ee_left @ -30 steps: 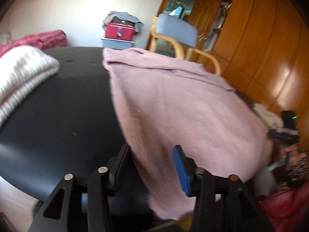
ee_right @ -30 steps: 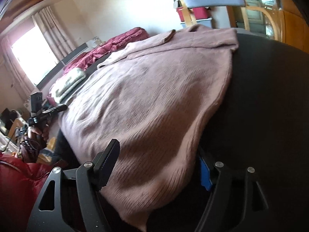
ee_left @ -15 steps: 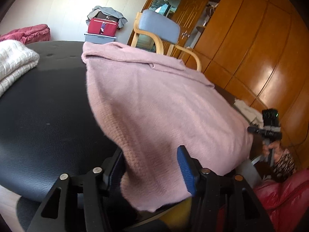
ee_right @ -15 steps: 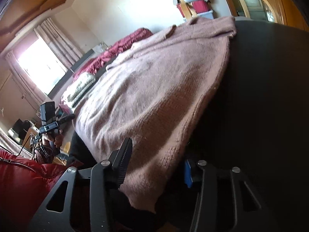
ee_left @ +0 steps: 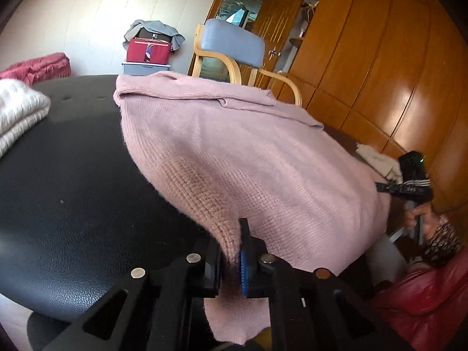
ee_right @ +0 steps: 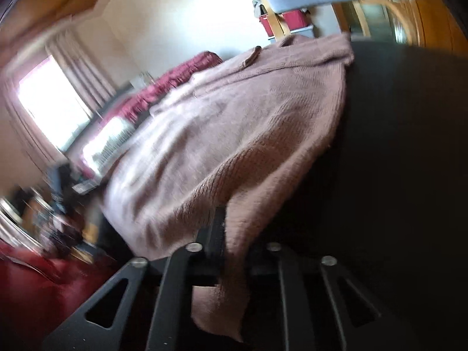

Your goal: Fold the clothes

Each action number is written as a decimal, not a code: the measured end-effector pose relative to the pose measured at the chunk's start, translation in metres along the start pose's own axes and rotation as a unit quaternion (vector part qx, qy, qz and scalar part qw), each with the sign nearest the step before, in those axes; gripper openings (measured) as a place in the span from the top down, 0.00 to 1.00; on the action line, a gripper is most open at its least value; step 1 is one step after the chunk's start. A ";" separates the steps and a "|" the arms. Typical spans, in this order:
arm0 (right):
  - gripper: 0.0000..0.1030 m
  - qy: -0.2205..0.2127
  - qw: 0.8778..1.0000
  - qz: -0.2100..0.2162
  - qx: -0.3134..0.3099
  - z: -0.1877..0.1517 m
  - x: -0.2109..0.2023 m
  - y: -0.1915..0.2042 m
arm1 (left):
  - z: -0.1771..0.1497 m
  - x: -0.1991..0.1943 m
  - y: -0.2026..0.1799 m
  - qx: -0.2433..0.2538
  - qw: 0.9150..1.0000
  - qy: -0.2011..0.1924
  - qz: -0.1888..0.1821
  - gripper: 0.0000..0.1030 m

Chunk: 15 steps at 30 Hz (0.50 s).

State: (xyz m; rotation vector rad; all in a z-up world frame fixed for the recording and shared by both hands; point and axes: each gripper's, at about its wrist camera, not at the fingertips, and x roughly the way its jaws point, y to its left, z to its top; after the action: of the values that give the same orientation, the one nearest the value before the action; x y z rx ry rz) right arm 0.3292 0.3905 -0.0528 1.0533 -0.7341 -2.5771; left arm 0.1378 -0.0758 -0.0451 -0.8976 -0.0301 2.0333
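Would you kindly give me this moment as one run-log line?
step: grasp hem | left gripper: shut on pink sweater | right gripper: shut on pink sweater | sweater: flat on black table | fold: not yet made

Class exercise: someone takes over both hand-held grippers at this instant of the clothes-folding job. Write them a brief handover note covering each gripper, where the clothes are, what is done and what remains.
Left hand-held gripper: shut on the near hem of the pink sweater, at its left corner.
Right hand-held gripper: shut on the same hem at the right corner; that view is blurred.
Sweater: lying spread on the black table, collar end toward the blue chair, near hem hanging past the table edge.
White folded knit: at the table's far left.
Done: both corners gripped.
Left: probably carry the hem up toward the collar, lay it down and finish folding.
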 end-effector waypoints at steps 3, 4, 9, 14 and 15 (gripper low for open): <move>0.90 -0.006 0.999 0.037 0.028 -0.001 0.002 -0.005 | -0.003 -0.009 0.003 -0.021 0.999 -0.014 -0.032 0.94; 0.90 -0.008 0.998 0.048 0.038 -0.002 0.002 -0.006 | -0.004 -0.014 0.005 -0.032 0.998 -0.021 -0.047 0.94; 0.90 -0.024 0.992 0.107 0.055 -0.009 -0.006 -0.006 | -0.006 -0.038 0.009 -0.071 0.989 -0.065 -0.115 0.94; 0.90 -0.042 0.982 0.168 0.077 -0.025 -0.021 -0.005 | -0.016 -0.059 0.008 -0.102 0.979 -0.082 -0.157 0.94; 0.90 -0.045 0.979 0.181 0.081 -0.026 -0.023 -0.003 | -0.014 -0.063 0.008 -0.106 0.977 -0.088 -0.164 0.94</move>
State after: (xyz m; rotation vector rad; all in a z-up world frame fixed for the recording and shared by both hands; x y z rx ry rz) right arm 0.3635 0.3936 -0.0573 0.7639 -1.0664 -2.2909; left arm 0.1622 -0.1314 -0.0216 -0.7805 -0.4713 1.8121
